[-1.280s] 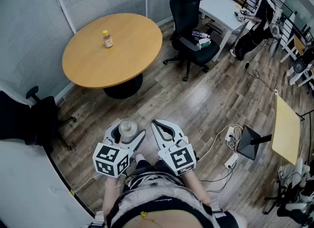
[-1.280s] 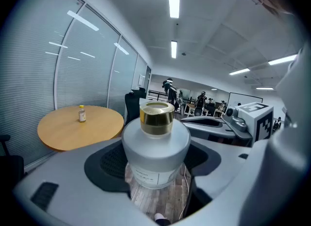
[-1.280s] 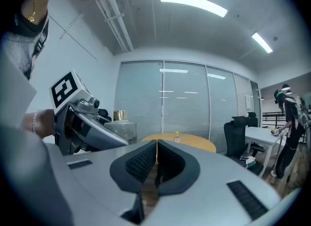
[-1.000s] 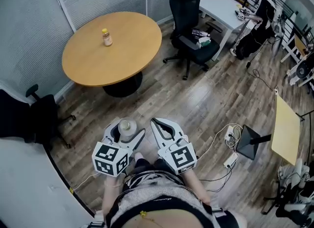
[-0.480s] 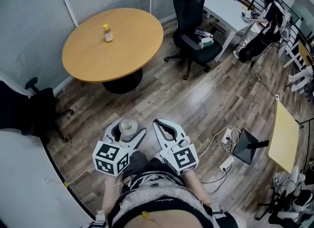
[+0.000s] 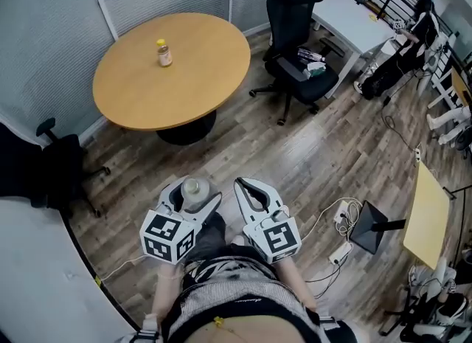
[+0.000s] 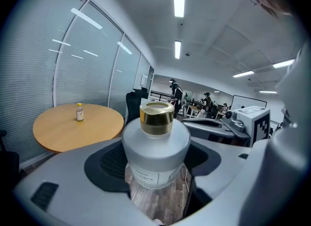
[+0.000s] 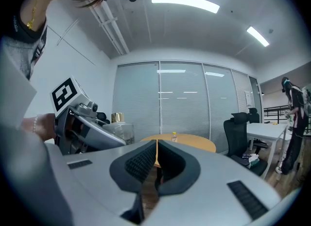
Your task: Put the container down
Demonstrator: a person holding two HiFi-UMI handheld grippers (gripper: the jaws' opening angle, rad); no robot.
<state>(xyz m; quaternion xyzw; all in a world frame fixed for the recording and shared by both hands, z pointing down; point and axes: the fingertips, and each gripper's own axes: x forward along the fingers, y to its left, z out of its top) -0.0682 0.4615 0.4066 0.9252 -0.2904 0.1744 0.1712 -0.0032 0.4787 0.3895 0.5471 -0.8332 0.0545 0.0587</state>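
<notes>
The container is a round frosted glass bottle with a shiny gold cap point(image 7: 155, 145). It has wide shoulders, a short neck and a small label low on its body. It stands upright between the jaws of the left gripper point(image 6: 196, 195), which grasp it on both sides of the body; the dark ribbed pads touch the glass. The bottle is held in the air above the wood-plank floor point(image 6: 295, 150).

The right gripper point(image 8: 156, 159) is just to the right of the left one. Its jaws are pressed together and there is nothing between them.

Well ahead of both pairs of jaws stands a round light-brown wooden table point(image 6: 184, 83). On it, far from the jaws, is a small bottle with a yellow cap point(image 6: 164, 53), which stands upright. Between the jaws and the table there is only the floor. Ahead and to the right of the right jaws is a black office chair point(image 6: 295, 32), and beyond it a white desk point(image 6: 350, 17). To the right of the right jaws, white cables and a power strip point(image 6: 343, 216) lie on the floor.
</notes>
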